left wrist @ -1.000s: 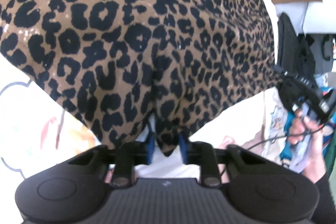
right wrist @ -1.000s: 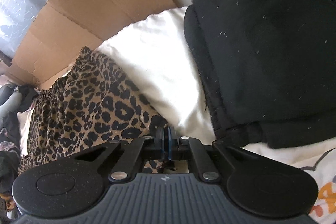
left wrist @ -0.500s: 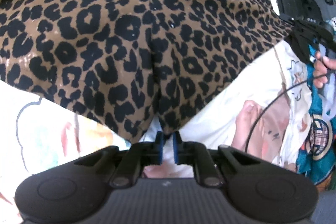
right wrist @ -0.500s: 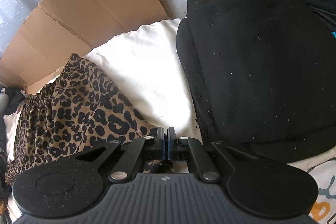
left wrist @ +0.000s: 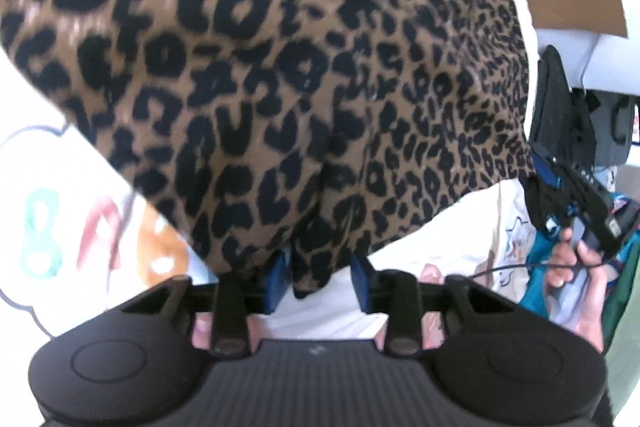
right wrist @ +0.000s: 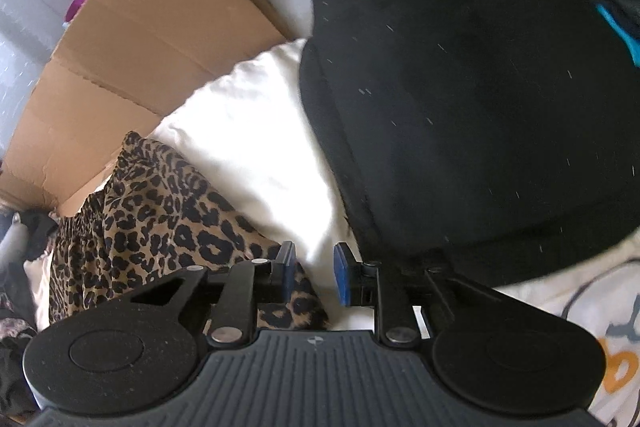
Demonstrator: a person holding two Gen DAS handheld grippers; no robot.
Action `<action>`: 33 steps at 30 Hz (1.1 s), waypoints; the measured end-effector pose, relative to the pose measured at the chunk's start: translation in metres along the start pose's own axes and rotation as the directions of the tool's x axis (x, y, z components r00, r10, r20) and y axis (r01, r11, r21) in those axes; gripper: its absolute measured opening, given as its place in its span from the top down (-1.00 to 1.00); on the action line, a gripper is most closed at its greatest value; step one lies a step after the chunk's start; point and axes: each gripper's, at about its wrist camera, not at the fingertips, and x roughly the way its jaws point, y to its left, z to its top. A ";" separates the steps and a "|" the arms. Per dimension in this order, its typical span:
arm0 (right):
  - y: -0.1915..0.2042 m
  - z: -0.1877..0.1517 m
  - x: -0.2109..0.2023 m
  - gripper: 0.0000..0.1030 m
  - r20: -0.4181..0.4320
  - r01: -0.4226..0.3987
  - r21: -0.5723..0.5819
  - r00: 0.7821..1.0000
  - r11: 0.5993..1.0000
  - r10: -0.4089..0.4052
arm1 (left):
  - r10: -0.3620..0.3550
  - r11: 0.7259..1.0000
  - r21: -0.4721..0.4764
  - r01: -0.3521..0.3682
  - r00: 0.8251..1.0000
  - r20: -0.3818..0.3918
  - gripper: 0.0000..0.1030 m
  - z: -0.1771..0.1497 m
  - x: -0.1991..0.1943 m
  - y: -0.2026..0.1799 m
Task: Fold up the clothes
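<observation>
Leopard-print garment (left wrist: 280, 75) lies spread over white printed bedding (right wrist: 256, 147), beside folded black clothes (right wrist: 480, 107). Left tongs (left wrist: 320, 279) are opening, its corner hanging between their pads, seemingly unpinched. Right tongs (right wrist: 314, 275) are opening too, another corner beneath them.

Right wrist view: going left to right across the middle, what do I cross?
cardboard sheet → leopard-print garment → white pillow → folded black garment
</observation>
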 end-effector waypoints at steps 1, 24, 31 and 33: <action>-0.003 -0.001 0.001 0.57 -0.004 -0.002 0.016 1.000 1.000 0.002 | -0.002 1.000 -0.009 0.002 1.000 -0.006 0.72 -0.001 0.001 0.002; -0.022 -0.033 0.020 0.73 -0.070 -0.155 0.200 0.983 0.968 0.172 | 0.073 0.995 0.065 -0.072 0.997 -0.011 0.84 0.006 0.000 -0.008; 0.002 -0.022 -0.010 0.95 -0.045 -0.123 0.104 0.991 0.987 0.128 | 0.037 0.994 0.107 -0.034 0.999 -0.027 0.85 0.005 -0.006 -0.011; 0.008 -0.017 -0.020 0.95 -0.031 -0.114 0.081 0.993 0.990 0.117 | 0.034 0.991 0.127 -0.030 0.999 -0.031 0.86 0.006 -0.008 -0.014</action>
